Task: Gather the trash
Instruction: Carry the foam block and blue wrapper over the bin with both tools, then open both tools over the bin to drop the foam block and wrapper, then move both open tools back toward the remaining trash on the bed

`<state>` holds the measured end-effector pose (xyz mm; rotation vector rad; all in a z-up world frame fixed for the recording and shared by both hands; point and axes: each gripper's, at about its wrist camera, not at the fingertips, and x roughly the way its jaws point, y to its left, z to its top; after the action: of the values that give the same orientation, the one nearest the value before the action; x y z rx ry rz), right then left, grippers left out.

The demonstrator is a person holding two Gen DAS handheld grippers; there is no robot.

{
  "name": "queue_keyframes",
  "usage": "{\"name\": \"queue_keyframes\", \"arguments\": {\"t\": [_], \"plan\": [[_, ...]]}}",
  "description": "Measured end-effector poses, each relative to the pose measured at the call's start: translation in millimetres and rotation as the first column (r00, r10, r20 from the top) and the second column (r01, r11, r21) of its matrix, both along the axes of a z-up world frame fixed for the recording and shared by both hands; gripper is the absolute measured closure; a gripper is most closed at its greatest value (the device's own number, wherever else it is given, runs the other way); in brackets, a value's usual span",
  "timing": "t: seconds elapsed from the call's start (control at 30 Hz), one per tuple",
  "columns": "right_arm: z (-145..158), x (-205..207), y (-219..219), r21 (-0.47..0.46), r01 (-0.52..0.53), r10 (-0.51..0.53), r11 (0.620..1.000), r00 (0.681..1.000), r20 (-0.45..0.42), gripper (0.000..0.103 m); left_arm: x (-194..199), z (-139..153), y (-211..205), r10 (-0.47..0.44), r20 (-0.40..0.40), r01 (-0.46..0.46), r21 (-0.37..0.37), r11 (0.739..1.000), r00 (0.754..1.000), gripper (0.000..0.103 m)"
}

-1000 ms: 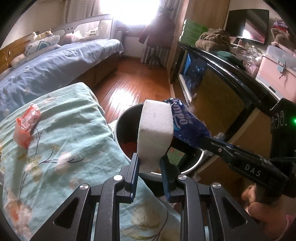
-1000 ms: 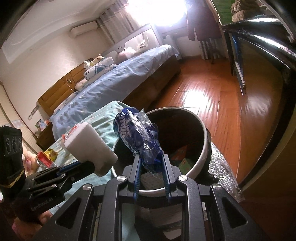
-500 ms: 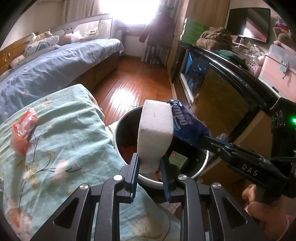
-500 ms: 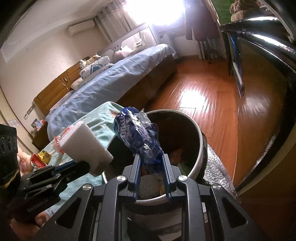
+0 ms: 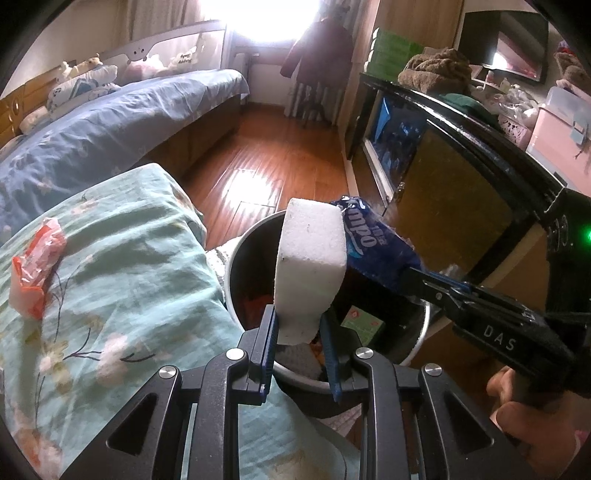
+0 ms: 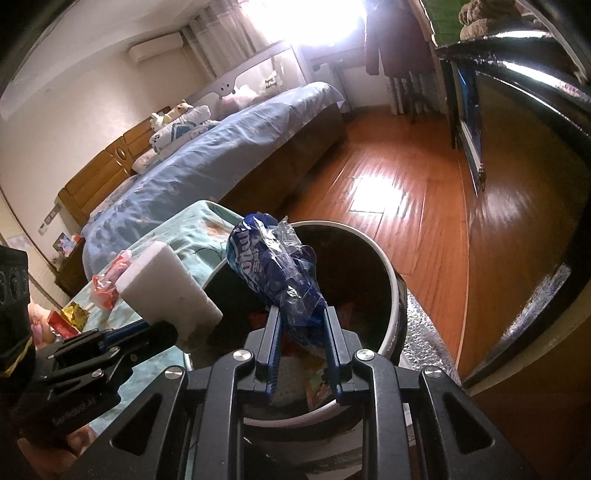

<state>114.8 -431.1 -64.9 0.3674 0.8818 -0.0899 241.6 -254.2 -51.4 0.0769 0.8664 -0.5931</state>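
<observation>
White foam block (image 5: 310, 266) in left tool (image 5: 297, 345); bin (image 5: 419, 341) below

- Window (image 5: 273, 14) at far wall, strongly backlit, overexposed.
- Wooden floor (image 5: 266, 158), reddish-brown planks, glare patch from window.
- Bed (image 6: 229, 162) with blue cover along left side; wooden headboard (image 6: 96, 177); pillows near it.
- Wall air conditioner (image 6: 155, 46) above curtains.
- Dark glossy cabinet (image 5: 454, 155) along right side.
- Dark coat (image 5: 321, 48) hanging by window.
</observation>
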Motion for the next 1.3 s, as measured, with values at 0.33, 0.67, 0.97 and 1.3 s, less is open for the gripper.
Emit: {"name": "queue_keyframes", "arguments": {"t": [0.33,0.67,0.97,1.3], "plan": [[-4,9,-5,0.012,0.005,-0.004,1.000,1.000,-0.024,0.081,8,-1,-6,0.002,-0.017,-0.002,0.007,1.000,1.000,0.080],[-1,7,-7,0.020,0.020,-0.020,1.000,1.000,-0.005,0.050,2,-2,0,0.013,-0.019,-0.013,-0.002,1.000,1.000,0.053],[1,-2,3,0.053,0.018,-0.018,0.998,1.000,0.003,0.020,-20,-4,37,0.070,-0.026,-0.070,-0.028,0.997,0.997,0.047],[10,-3,45,0.111,-0.048,0.046,0.993,0.999,0.025,0.014,-61,1,110,0.199,-0.017,-0.200,-0.064,0.978,0.980,0.044]]}}
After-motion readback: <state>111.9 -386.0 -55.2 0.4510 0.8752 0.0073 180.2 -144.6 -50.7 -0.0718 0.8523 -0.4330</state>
